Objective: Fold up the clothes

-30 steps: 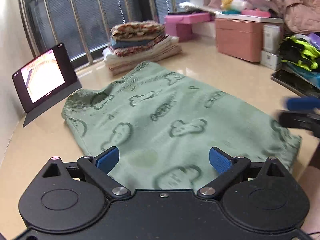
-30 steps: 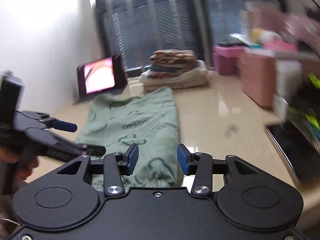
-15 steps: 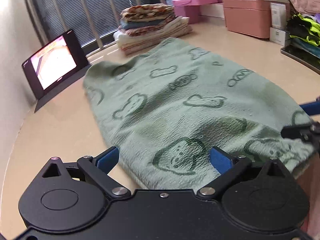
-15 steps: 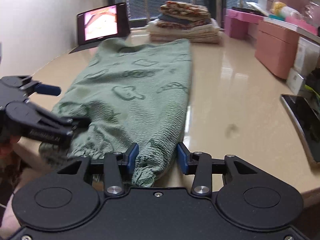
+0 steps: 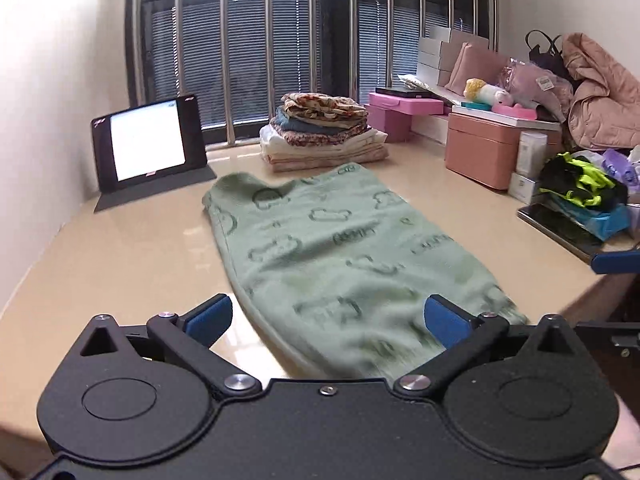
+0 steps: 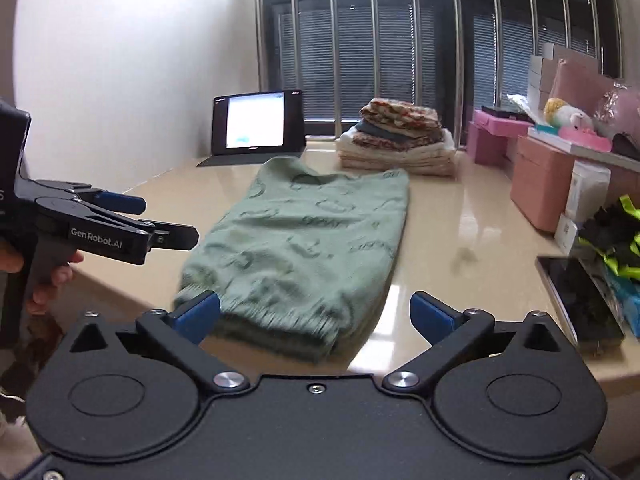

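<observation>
on the far left, a tablet (image 5: 150, 142) stands on its cover by the white wall, and its screen glows white. i cannot read the small marks on its frame. in the right wrist view the left gripper (image 6: 168, 220) comes in from the left side, held by a hand (image 6: 48, 276). the white words "genrobot.ai" are on its side. its jaws are wide apart, have just been opening, and hold nothing.

in the middle, the green cloth (image 5: 340, 256) lies flat on the shiny tan table (image 5: 120, 264). it is long and thin. its long way runs from the near table edge out to the window. the near end has a bunched cuff right at the table edge, just in front of both grippers. dark bear shapes and some letters are on it, but they are too blurry to read. past its far end sits a stack of folded clothes (image 5: 324, 132).

the right gripper (image 6: 316, 316) has its jaws wide apart too. they have just been opening and are not on the cloth.

there is bare table on both sides of the cloth. on the right are pink boxes (image 5: 480, 152), a dark flat tray (image 6: 580, 296) and a pile of bright clothes (image 5: 580, 184) near the table's right edge.
</observation>
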Motion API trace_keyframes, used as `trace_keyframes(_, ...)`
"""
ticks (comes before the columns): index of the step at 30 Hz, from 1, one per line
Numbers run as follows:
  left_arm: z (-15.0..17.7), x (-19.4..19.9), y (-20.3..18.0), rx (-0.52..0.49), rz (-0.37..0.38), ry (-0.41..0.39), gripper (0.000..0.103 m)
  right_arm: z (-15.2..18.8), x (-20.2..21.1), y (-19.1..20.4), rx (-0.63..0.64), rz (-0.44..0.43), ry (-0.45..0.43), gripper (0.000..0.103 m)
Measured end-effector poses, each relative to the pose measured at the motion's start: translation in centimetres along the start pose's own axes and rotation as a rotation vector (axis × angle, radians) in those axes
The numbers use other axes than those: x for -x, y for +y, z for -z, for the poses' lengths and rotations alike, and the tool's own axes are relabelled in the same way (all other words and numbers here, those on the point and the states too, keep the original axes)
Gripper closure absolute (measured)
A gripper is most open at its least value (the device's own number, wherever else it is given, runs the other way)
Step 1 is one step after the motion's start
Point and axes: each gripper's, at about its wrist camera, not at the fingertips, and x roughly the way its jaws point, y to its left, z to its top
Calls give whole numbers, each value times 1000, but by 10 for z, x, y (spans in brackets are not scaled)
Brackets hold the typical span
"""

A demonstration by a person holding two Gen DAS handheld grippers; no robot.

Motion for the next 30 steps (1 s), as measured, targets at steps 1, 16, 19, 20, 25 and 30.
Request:
trace_keyframes(1,7,8,-4,14,2,-4,0,4,4,3,-9,-4,6,1)
trace_keyframes(16,85,56,-22,119,-16,41,0,33,25,19,-75,5,-5,1)
trace_keyframes(19,83,53,-18,152,-28,32,0,34,23,18,-56,15,-34,1)
trace_keyframes(20,82,52,-17,160,-31,30,0,34,22,19,-32,14,-48,1)
trace_keyframes(25,82,50,-14,171,-45,34,0,33,6,32,252,-7,-87,1)
trace_keyframes(30,85,55,-7,177,-67,45,0,40,-35,57,742,2,-50,3)
